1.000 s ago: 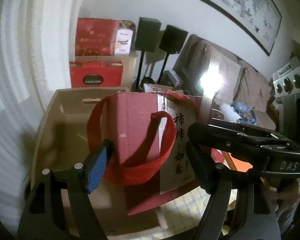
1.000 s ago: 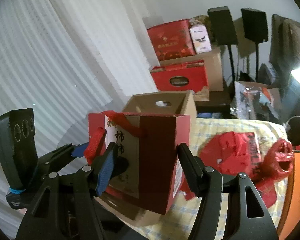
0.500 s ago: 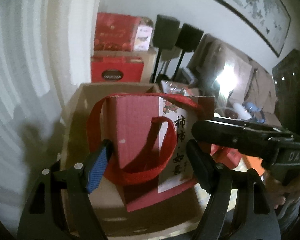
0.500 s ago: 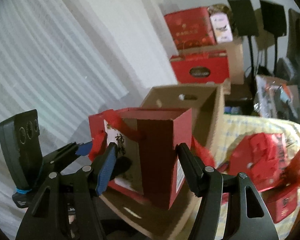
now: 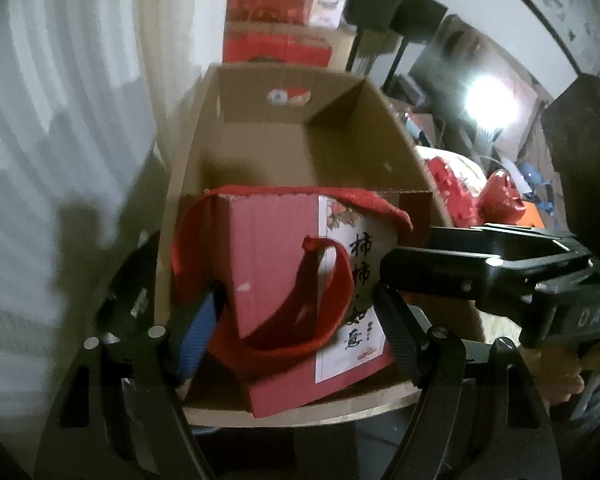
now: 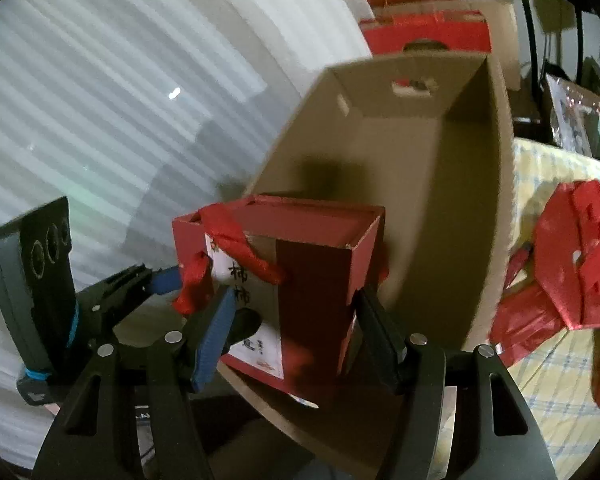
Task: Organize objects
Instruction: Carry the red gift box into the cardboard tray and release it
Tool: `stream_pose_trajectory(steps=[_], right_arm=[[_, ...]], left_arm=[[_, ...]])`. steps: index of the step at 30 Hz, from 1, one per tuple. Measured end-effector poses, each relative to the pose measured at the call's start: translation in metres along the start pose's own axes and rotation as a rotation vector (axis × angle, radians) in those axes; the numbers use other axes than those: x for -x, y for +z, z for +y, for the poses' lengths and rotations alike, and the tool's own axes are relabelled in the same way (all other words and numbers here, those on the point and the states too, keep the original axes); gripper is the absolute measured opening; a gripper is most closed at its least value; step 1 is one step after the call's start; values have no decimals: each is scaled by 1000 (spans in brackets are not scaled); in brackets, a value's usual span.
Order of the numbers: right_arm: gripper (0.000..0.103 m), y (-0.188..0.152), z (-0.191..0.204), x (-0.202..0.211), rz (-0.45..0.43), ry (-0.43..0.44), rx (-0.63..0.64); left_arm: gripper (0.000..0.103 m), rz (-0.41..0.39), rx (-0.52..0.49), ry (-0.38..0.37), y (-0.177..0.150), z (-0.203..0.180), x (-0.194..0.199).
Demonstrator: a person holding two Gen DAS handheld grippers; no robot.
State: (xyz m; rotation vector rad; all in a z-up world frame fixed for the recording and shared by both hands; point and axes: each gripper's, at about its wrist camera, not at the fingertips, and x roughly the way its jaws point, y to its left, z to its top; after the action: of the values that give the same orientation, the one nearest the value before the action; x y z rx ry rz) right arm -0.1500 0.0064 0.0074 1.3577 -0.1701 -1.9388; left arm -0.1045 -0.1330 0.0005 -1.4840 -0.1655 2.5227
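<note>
Red gift box [image 5: 276, 280] sits low in the centre of the left wrist view, its base inside the near end of the open cardboard carton [image 5: 300, 152]; whether it rests on the carton floor cannot be told. At lower left of that view, the left tool [image 5: 296, 336] is clamped across the box's lower walls, blue pad on one side, black pad on the other. To the right, the right tool [image 6: 296, 332] is clamped on the adjacent faces, as the right wrist view shows. The box looks like light, stiff corrugated board, open-topped, so its walls may flex; grip low near the corners. Red ribbon handles [image 5: 324, 320] hang slack and are unsuited to a two-pad hold. At far right, crumpled red packaging [image 6: 572, 256] lies on the checked cloth [image 6: 548, 184].
</note>
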Motion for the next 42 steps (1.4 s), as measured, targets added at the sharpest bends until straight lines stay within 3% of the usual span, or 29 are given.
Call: stream_pose_trajectory(steps=[13, 16, 19, 28, 32, 42], right_arm=[[61, 10, -14, -23, 41, 4, -60], [55, 14, -15, -34, 52, 6, -72], [52, 14, -18, -43, 80, 8, -86], [52, 9, -22, -58, 110, 0, -84], [50, 8, -21, -60, 118, 1, -72], [49, -5, -5, -59, 113, -24, 30]], left_arm=[[75, 68, 42, -38, 8, 26, -22], [71, 80, 44, -24, 12, 31, -24], [71, 73, 31, 8, 15, 33, -19], [77, -53, -32, 76, 13, 27, 22], [77, -55, -3, 110, 8, 35, 18], [77, -23, 47, 69, -1, 48, 4]])
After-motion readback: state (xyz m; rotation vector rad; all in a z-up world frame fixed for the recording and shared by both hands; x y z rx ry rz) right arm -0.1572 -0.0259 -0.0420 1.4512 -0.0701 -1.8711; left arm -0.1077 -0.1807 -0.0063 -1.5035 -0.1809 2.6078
